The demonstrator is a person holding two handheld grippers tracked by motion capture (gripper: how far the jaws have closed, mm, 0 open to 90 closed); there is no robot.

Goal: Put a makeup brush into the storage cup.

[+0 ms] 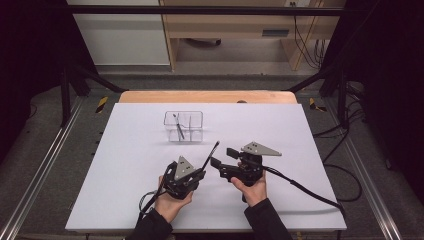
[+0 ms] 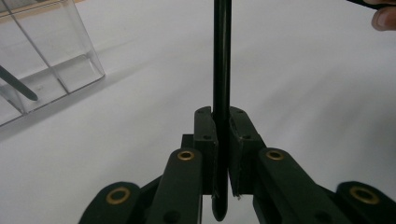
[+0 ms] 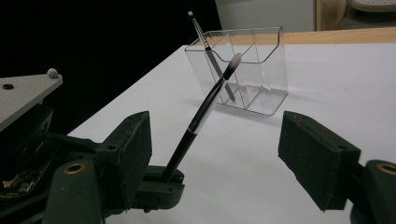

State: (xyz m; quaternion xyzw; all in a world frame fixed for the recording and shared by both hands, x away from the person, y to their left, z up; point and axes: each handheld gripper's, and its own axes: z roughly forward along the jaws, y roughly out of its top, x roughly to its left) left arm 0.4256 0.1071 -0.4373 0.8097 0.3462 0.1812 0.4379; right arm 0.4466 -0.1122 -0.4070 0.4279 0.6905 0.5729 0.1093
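Observation:
A slim black-handled brush (image 1: 211, 153) is clamped by its lower end in my left gripper (image 1: 200, 174), which is shut on it. The brush (image 2: 222, 70) rises straight up between the pads, and in the right gripper view the brush (image 3: 205, 107) leans toward a clear organizer (image 3: 261, 70). My right gripper (image 1: 222, 157) stands just right of the brush. Its jaws are open with nothing between the pads (image 3: 317, 158), and the brush stands farther off. The clear organizer (image 1: 183, 126) sits at mid-table and holds a second thin brush (image 1: 178, 126).
A white board (image 1: 125, 200) covers the wooden table. Cables trail from both grippers toward the front and right edges. Black frame bars and dark surroundings border the table. Bare white surface lies between the grippers and the organizer.

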